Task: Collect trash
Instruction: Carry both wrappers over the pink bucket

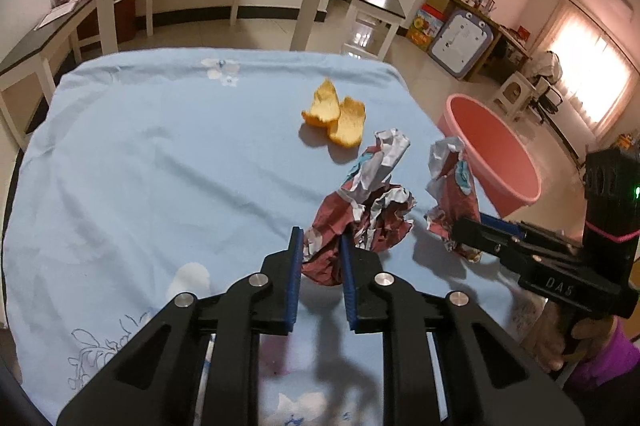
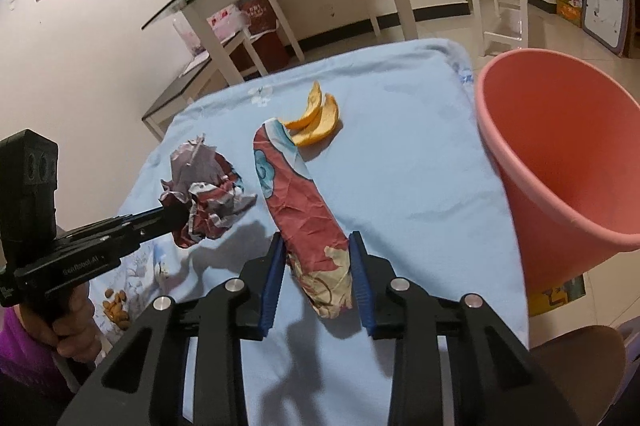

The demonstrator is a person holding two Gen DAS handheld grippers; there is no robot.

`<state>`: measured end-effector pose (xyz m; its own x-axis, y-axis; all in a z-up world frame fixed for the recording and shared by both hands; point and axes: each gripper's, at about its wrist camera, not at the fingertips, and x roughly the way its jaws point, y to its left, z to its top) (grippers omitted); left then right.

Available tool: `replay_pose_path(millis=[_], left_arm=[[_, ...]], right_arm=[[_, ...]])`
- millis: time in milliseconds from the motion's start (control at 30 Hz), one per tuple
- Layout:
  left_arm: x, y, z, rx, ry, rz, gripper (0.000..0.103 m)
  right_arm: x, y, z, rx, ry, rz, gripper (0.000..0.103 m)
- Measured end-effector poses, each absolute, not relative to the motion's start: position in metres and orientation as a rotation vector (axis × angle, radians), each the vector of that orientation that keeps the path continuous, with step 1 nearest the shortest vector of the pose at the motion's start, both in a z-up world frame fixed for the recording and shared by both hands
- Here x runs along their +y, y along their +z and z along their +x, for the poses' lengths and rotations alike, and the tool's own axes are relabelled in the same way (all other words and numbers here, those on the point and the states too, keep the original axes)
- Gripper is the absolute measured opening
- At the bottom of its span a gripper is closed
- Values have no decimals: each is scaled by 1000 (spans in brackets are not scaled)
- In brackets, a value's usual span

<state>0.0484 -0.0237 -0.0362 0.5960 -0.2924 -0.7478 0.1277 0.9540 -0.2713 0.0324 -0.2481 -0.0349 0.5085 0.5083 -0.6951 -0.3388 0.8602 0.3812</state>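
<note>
Crumpled foil wrappers sit clamped in my left fingers (image 1: 320, 258) and right fingers (image 2: 318, 258); thin grips could slip before the pink bin (image 2: 560, 162) at two o'clock.

I'm getting bright, sharp indoor frames, fisheye bending the edges.
Window (image 1: 592, 66) is blowing out with pinkish glare; soft shadows are falling on the blue cloth (image 1: 160, 166); black vignette is eating corners.
</note>
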Motion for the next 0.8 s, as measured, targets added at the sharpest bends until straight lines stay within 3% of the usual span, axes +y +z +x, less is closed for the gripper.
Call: replay_pose_path(millis=[800], left_arm=[[-136, 10, 105, 817, -367, -198, 18]], right_arm=[[-374, 10, 51, 673, 185, 346, 32]])
